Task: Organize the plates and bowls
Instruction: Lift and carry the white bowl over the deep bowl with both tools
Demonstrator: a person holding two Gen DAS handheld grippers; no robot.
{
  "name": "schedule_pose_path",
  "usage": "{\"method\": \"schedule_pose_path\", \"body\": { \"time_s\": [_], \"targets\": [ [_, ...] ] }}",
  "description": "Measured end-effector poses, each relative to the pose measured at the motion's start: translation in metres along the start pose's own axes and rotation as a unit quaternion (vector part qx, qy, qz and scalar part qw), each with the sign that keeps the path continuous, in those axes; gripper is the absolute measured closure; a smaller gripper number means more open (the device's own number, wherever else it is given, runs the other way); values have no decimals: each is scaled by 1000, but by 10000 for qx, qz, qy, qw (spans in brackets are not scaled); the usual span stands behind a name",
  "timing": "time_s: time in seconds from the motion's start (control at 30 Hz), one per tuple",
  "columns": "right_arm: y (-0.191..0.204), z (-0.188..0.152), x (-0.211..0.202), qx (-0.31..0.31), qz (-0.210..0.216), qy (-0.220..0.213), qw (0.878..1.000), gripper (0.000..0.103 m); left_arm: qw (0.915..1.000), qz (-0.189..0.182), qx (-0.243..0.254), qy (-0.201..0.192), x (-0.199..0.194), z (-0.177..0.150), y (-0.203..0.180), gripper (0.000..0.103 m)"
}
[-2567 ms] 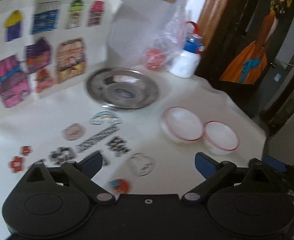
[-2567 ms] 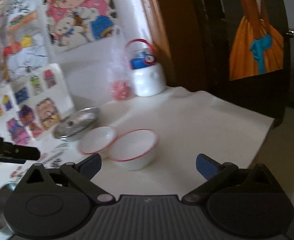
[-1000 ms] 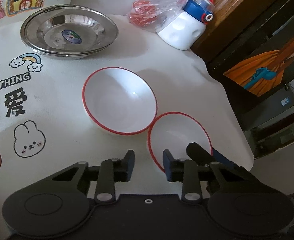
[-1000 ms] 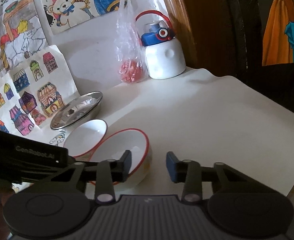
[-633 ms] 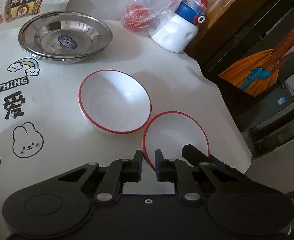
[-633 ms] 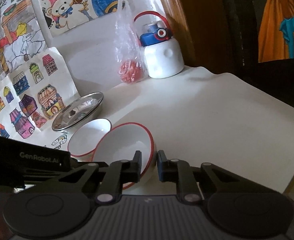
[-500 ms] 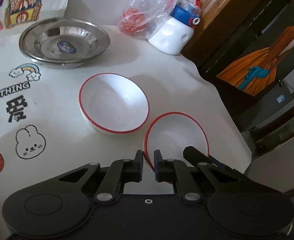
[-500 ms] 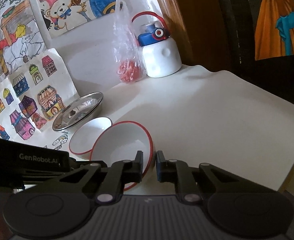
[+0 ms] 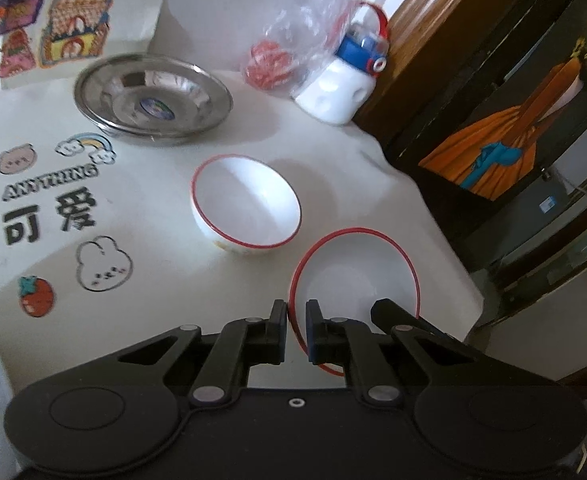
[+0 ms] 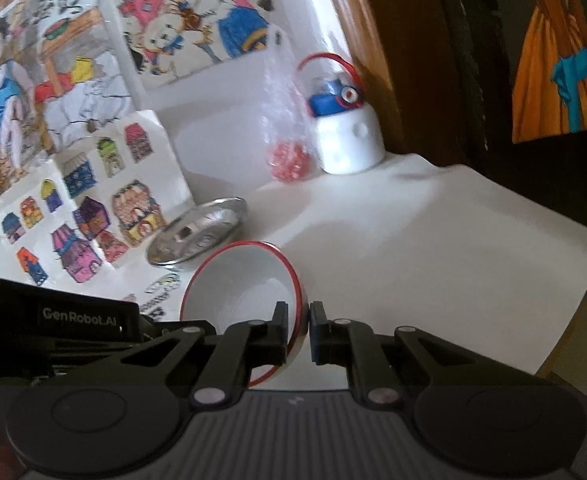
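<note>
Here, both tongs were clamped on one bowl. The left gripper [image 9: 296, 330] had its jaws nearly together, pinching the near left rim of the white, red-rimmed ceramic bowl [image 9: 357, 276]; its jaws had just been closing, with that rim between them. The right gripper [image 10: 298, 330] was likewise almost closed on the bowl's right-hand wall, one pad inside and one outside, and had also just been closing on it. In the right wrist view the bowl sat tilted, its mouth turned toward the left and its base seemingly clear of the cream tablecloth [image 10: 433, 248], so it appeared to be carried between the two grips.

Just beyond it, apart from it, stood a second white bowl with a red rim [image 9: 247, 206], upright on the cloth. Farther back lay a shiny steel plate [image 9: 151, 100], and behind that a clear plastic bag of red items [image 9: 277, 60] beside a white bottle with a blue cap [image 9: 343, 84].

The step in hand looked like nesting the held bowl into the second one. Doing it well would mean moving both hands together so neither grip twisted the rim, levelling the bowl before lowering, centring it over the other's mouth, and releasing only once it was seated.
</note>
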State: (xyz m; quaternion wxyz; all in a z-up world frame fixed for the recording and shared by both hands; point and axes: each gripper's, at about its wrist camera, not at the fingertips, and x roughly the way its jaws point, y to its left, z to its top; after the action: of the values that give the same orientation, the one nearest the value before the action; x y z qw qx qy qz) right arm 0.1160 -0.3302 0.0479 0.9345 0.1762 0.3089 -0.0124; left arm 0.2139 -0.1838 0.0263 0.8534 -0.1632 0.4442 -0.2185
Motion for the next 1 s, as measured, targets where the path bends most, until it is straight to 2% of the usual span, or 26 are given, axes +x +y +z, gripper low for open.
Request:
{"method": "schedule_pose_path", "body": {
  "time_s": [0.4,0.7,0.83,1.0],
  "targets": [
    [99,-5,-25,-446,524,-128,9975,91,9986,1,-50,-533,-89,-4,49,94],
    [167,-28,-23,-813,978,295,9914,91,9968,361,-69,-714,-159,-12,104,94],
    [184,-38,-15,-953,1096,602,9876,91,9965,571,-96,-610,-177,-18,125,94],
    [195,-51,-7,-1118,1033,904,9842,90,9968,715,-218,-277,-176,-27,149,94]
  ]
}}
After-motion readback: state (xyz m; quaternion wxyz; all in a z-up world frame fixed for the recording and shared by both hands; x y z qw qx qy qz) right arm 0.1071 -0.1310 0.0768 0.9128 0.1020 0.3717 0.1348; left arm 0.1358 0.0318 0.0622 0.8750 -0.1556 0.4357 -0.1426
